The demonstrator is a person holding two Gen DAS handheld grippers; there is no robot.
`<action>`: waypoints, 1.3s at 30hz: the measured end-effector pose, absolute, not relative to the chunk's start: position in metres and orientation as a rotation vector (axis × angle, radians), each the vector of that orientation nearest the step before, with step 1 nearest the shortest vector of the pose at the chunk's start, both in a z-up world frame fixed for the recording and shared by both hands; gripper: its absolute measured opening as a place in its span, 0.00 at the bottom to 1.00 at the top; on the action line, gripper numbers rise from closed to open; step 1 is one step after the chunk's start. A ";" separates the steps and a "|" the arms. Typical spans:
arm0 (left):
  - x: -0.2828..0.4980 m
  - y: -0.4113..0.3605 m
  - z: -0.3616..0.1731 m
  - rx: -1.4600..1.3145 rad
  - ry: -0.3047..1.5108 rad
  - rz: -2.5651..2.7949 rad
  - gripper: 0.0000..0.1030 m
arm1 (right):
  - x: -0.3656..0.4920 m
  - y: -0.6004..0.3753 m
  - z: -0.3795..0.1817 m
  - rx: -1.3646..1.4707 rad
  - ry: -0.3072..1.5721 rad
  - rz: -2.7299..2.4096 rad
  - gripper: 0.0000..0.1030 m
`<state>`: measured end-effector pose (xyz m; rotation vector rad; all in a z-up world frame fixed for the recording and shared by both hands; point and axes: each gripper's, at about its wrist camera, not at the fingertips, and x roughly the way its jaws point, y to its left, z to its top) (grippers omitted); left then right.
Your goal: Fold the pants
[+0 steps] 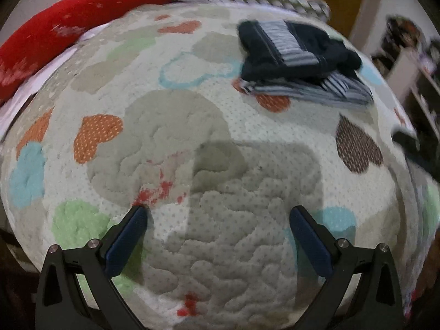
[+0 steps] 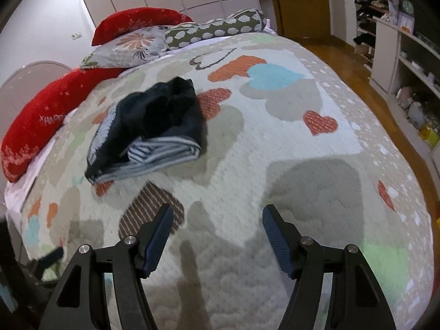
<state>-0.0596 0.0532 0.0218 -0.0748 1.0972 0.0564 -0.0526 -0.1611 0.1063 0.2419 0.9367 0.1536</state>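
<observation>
Your left wrist camera looks down close over the quilt [image 1: 220,165]. Your right one sits higher, facing the headboard; both catch the pants [image 2: 154,129] mid-frame.

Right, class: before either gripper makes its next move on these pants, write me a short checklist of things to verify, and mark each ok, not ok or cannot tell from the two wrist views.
1. Left gripper open and holding nothing: ok.
2. Right gripper open and holding nothing: ok.
3. Pants lie on the bedspread, apart from both grippers: ok.
4. Pants already folded into a bundle: ok, dark and striped layers are stacked.
5. Fold neat and edges aligned: not ok, the dark top layer looks bunched.
6. Whether the bundle is one garment or several: cannot tell.
</observation>
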 end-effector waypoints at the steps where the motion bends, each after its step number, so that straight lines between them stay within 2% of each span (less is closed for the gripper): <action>1: -0.059 0.055 0.027 -0.108 1.093 0.023 0.94 | -0.047 -0.163 0.107 0.265 0.940 0.168 0.70; 3: -0.057 0.067 0.046 -0.228 1.034 -0.057 0.90 | -0.035 -0.166 0.110 0.305 0.944 0.192 0.70; 6: -0.034 0.080 0.072 -0.304 0.962 -0.072 0.90 | -0.014 -0.172 0.119 0.384 0.925 0.245 0.70; 8: -0.002 0.084 0.078 -0.348 0.970 -0.119 0.90 | 0.010 -0.177 0.123 0.447 0.916 0.277 0.74; 15: 0.101 0.066 0.039 -0.361 1.082 -0.226 0.90 | 0.099 -0.171 0.088 0.630 1.022 0.376 0.74; 16: 0.105 0.063 0.036 -0.362 1.079 -0.235 0.84 | 0.105 -0.170 0.083 0.647 1.025 0.387 0.74; 17: 0.106 0.058 0.039 -0.353 1.057 -0.257 0.75 | 0.110 -0.167 0.080 0.655 1.024 0.401 0.62; 18: 0.108 0.055 0.042 -0.348 1.055 -0.279 0.51 | 0.115 -0.164 0.080 0.657 1.028 0.429 0.45; 19: 0.111 0.051 0.046 -0.346 1.059 -0.306 0.39 | 0.119 -0.160 0.081 0.680 1.051 0.474 0.24; 20: 0.113 0.047 0.053 -0.332 1.046 -0.303 0.38 | 0.122 -0.158 0.085 0.680 1.052 0.480 0.24; 24: 0.128 0.041 0.072 -0.260 0.989 -0.268 0.38 | 0.128 -0.146 0.115 0.591 0.993 0.513 0.21; 25: 0.132 0.042 0.073 -0.252 0.990 -0.248 0.42 | 0.131 -0.146 0.120 0.593 0.971 0.511 0.21; 26: 0.136 0.042 0.069 -0.237 0.998 -0.201 0.48 | 0.133 -0.147 0.122 0.588 0.960 0.503 0.21; 27: 0.137 0.043 0.064 -0.220 1.013 -0.166 0.63 | 0.135 -0.147 0.123 0.564 0.953 0.473 0.23; 28: 0.137 0.043 0.057 -0.207 1.032 -0.138 0.69 | 0.137 -0.146 0.122 0.516 0.954 0.411 0.23; 30: 0.129 0.048 0.048 -0.230 1.049 -0.139 0.69 | 0.137 -0.144 0.118 0.426 0.979 0.317 0.32; 32: 0.117 0.054 0.051 -0.255 1.035 -0.142 0.69 | 0.130 -0.149 0.123 0.404 0.966 0.297 0.32; 35: 0.090 0.068 0.063 -0.314 0.979 -0.113 0.69 | 0.102 -0.151 0.157 0.417 0.824 0.361 0.32; 39: 0.056 0.084 0.073 -0.378 0.933 -0.046 0.71 | 0.089 -0.130 0.157 0.543 0.882 0.604 0.32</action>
